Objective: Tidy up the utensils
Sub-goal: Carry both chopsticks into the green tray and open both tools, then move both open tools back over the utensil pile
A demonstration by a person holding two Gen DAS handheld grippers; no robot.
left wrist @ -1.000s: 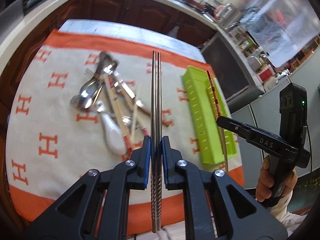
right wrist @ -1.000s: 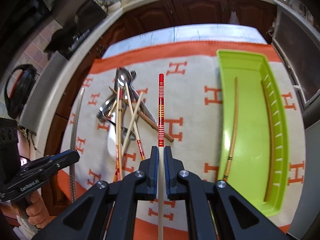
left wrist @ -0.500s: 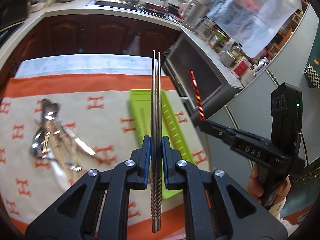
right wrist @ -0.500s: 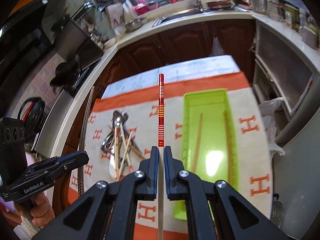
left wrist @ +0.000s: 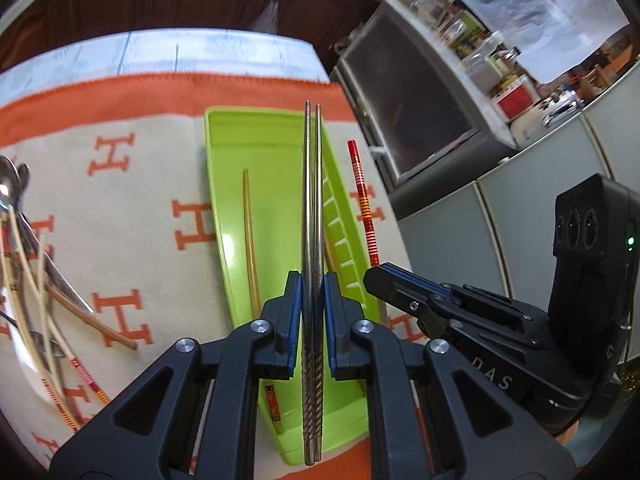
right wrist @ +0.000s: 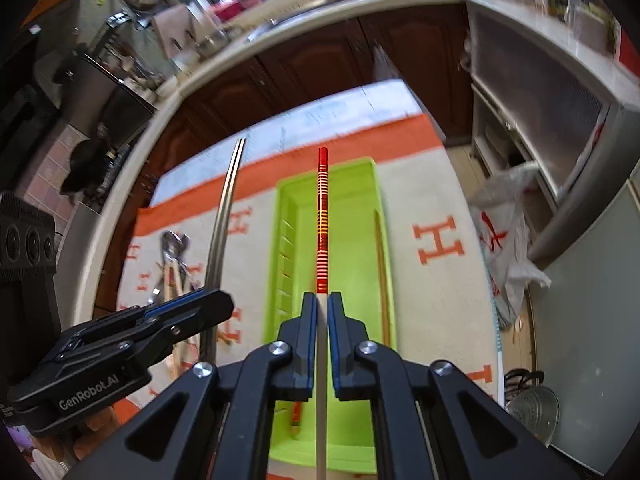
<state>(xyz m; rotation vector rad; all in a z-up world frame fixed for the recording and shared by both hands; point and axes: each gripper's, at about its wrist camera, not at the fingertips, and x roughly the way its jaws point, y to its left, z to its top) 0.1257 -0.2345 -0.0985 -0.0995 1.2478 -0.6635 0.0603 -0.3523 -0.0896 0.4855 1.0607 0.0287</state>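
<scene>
My left gripper (left wrist: 312, 280) is shut on a pair of metal chopsticks (left wrist: 312, 208), held lengthwise over the lime green tray (left wrist: 224, 184). My right gripper (right wrist: 321, 300) is shut on a white chopstick with a red striped end (right wrist: 322, 216), also above the green tray (right wrist: 356, 248). Each gripper shows in the other's view: the right one (left wrist: 374, 276) at the tray's right rim, the left one (right wrist: 224, 300) to the tray's left with the metal chopsticks (right wrist: 222, 232). Wooden chopsticks (left wrist: 250, 240) lie inside the tray. A pile of spoons and chopsticks (left wrist: 28, 264) lies to the left on the cloth.
An orange and cream cloth (left wrist: 120, 208) with H marks covers the table. Dark wood cabinets (right wrist: 320, 64) run behind it, and a grey appliance (left wrist: 412, 120) stands to the right. A white plastic bag (right wrist: 508, 240) hangs beside the table's right edge.
Both grippers have moved right, away from the utensil pile and over the green tray, each still carrying its chopsticks. The tray now sits under both of them.
</scene>
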